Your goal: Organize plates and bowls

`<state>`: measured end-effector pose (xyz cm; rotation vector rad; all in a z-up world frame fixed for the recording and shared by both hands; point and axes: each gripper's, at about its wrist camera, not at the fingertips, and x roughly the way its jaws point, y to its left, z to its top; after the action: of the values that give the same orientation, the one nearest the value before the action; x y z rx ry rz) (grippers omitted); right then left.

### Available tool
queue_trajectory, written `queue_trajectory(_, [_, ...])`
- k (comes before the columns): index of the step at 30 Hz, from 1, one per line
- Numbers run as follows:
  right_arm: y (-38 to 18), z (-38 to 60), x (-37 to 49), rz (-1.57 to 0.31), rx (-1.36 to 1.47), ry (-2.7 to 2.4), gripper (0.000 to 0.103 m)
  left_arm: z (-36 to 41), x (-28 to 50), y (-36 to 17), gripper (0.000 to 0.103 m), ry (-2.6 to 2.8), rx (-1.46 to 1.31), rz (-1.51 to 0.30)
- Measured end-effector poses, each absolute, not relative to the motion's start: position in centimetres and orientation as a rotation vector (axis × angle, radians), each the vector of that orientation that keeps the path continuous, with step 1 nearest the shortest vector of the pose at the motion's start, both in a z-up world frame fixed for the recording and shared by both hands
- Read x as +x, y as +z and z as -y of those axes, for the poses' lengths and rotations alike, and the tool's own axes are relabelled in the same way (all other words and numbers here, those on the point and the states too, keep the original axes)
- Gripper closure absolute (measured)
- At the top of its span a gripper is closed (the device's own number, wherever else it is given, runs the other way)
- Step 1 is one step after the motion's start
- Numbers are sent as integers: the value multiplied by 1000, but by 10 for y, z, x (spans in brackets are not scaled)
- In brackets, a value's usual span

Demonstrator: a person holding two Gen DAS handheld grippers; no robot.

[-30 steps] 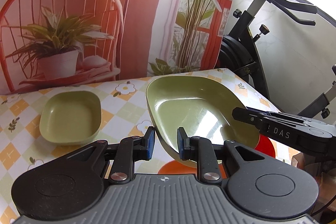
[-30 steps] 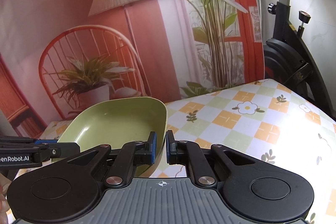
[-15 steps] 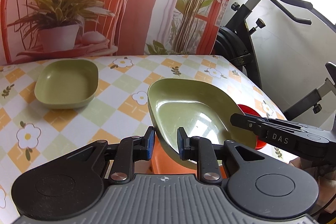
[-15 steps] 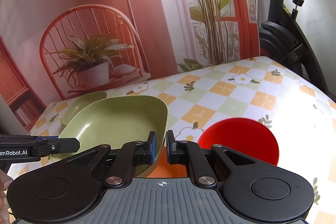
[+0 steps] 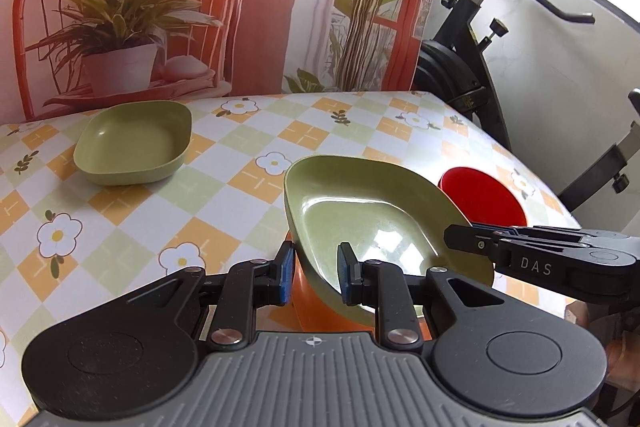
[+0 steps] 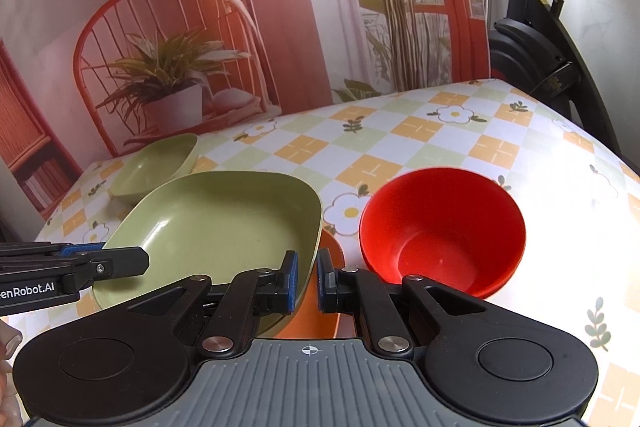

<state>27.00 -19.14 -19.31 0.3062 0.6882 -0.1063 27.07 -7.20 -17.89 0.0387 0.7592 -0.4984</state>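
two grippers, one green plate, an orange dish waiting underneath

while both grippers pinch opposite rims of the large green plate [image 5: 372,223], it hangs tilted above an orange dish [image 6: 320,315] near the front edge of the table [image 5: 224,195]. the left gripper [image 5: 313,277] has its blue pads either side of the plate's near rim, narrowed onto the wall. the right gripper [image 6: 306,281] is likewise closed down on the opposite rim, one pad inside the plate and one outside. each tool shows in the other's view as a black arm reaching over the plate.

the plate looks like moulded plastic or melamine: stiff, light, and glossy enough to throw back a bright patch of light. that gloss suggests a slick surface, so a pinch on the thin upturned rim could slide if the plate tips further. it seems unlikely to crack from a short drop, though it could clatter and skate. the rim is the only sensible hold, since the floor is broad and flat with nothing to grip; two holds on facing sides keep it from swinging.

a red bowl [image 6: 442,231] stands just beside the orange dish on the right, deeper and rounder, best taken by its lip. a smaller green dish [image 5: 134,143] sits well apart toward the back left. whether the plate already touches the orange dish i cannot tell.
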Motion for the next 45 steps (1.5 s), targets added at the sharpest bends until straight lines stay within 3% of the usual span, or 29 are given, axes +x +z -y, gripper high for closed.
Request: queue_trajectory(45, [-215,188,268,-723,254,-150,95,81,267,-210,79,-472,97,-779])
